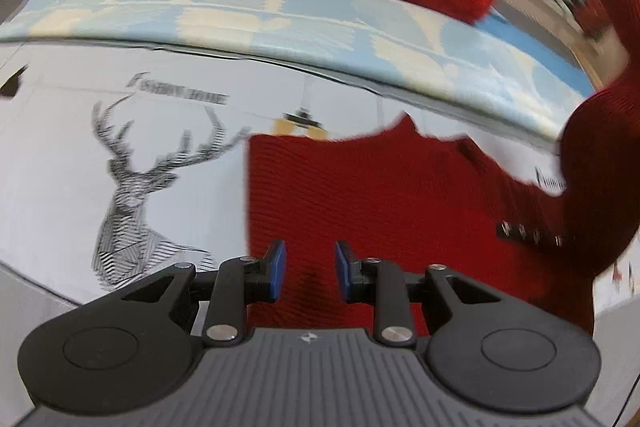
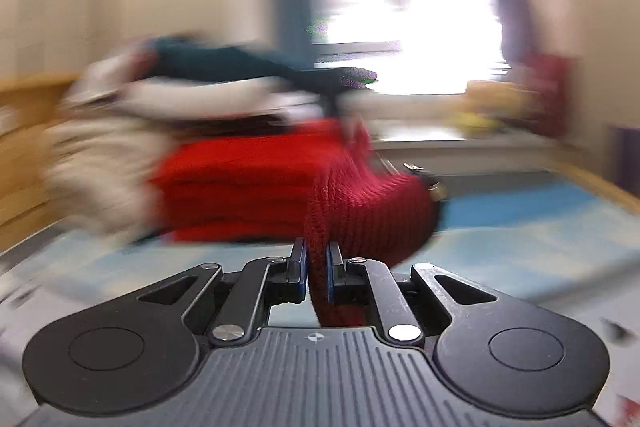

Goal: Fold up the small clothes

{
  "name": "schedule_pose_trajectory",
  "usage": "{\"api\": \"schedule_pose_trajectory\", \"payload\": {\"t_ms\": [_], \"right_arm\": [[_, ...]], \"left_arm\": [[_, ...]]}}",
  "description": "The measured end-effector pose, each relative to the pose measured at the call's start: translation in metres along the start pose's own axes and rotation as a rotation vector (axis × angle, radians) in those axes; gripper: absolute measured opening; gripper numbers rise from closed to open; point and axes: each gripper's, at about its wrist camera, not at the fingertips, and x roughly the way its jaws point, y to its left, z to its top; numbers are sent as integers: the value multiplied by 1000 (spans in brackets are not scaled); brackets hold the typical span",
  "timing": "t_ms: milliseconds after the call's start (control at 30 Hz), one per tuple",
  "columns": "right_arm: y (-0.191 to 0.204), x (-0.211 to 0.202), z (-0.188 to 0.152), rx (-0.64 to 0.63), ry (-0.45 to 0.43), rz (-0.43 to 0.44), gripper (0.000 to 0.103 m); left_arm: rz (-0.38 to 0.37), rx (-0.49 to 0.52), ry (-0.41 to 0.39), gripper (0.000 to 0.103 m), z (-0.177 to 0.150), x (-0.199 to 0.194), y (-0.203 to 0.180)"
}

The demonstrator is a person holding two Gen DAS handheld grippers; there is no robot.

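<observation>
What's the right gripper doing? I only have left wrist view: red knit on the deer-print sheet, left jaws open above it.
Observer: The right gripper is shut on a fold of the red knit garment.
Operator: Lifted or flat?
Observer: Lifted; the held part hangs clear above the blue patterned mat.
Operator: Anything beyond it?
Observer: A stack of folded red clothes, blurred, with beige fabric beside it.
</observation>
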Motion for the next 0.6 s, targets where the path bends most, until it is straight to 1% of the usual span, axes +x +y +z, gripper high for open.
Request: {"api": "schedule_pose_trajectory", "payload": {"t_ms": [33, 100, 133, 167, 233, 267, 300, 367, 400, 433, 500, 567, 600], "right_arm": [[16, 7, -13, -35, 51, 74, 10], [38, 23, -38, -80, 190, 181, 12], [46, 31, -52, -96, 280, 231, 17], [53, 38, -66, -119, 366, 265, 17], [61, 45, -84, -175, 488, 273, 17], [63, 46, -89, -190, 531, 262, 17], [61, 45, -88, -184, 553, 247, 21], [52, 41, -75, -118, 559, 203, 25], [46, 36, -67, -82, 562, 164, 31], [39, 30, -57, -47, 567, 96, 36], [22, 21, -38, 18, 580, -40, 42], [5, 3, -27, 113, 559, -132, 46], [-4, -8, -23, 174, 528, -161, 46]], "left_arm": [[15, -40, -7, 33, 3, -2, 9], [45, -117, -15, 36, 7, -6, 27], [55, -157, -16, 36, 9, -7, 36], [57, -195, -18, 36, 11, -8, 46], [50, -252, -16, 36, 14, -10, 59], [43, -272, -14, 36, 14, -10, 64], [34, -284, -12, 36, 15, -11, 67], [-1, -302, -4, 36, 16, -10, 68], [-23, -300, 3, 36, 15, -10, 66], [-53, -289, 17, 36, 13, -8, 60], [-128, -250, 63, 36, 8, -2, 49], [-173, -192, 108, 36, 2, 6, 37], [-177, -155, 128, 36, -2, 10, 31]]}}
